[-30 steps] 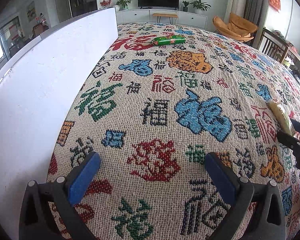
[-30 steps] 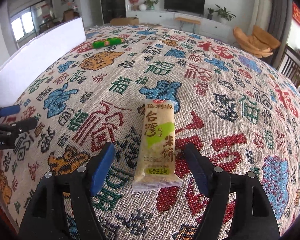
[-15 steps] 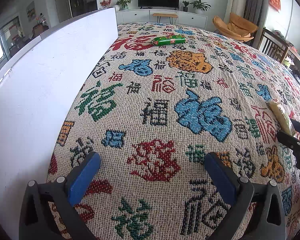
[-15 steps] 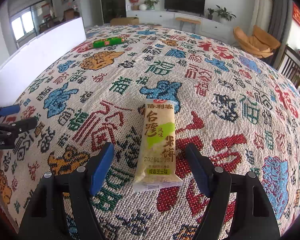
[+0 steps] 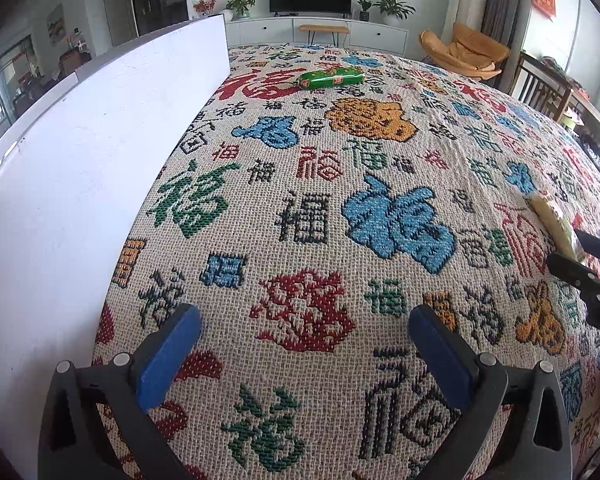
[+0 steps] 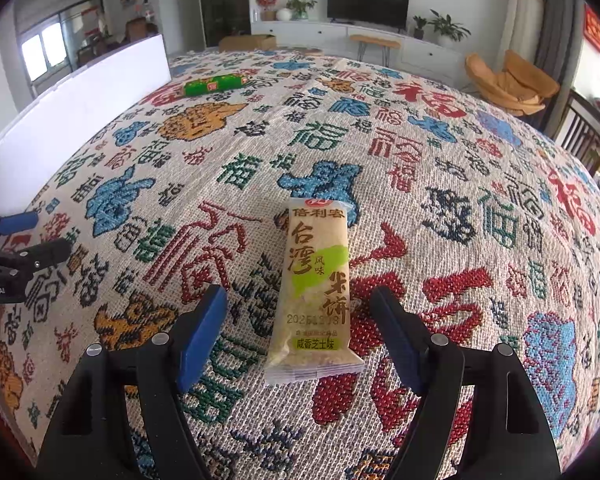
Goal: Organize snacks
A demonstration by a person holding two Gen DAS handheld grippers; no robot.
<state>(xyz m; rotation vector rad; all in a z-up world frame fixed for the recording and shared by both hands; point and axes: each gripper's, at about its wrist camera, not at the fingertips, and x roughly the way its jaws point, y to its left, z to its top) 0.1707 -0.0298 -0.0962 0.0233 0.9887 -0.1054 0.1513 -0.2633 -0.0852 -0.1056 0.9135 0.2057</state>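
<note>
A beige and green rice cracker packet lies flat on the patterned tablecloth, its near end between the fingers of my open right gripper, which does not touch it. The packet also shows at the right edge of the left wrist view. A green snack roll lies far back on the cloth beside the white board; it shows in the right wrist view too. My left gripper is open and empty, low over the cloth near the board.
The white board stands upright along the left side of the table. The right gripper shows at the right edge of the left wrist view, the left gripper at the left edge of the right wrist view. Chairs and a TV cabinet stand beyond the table.
</note>
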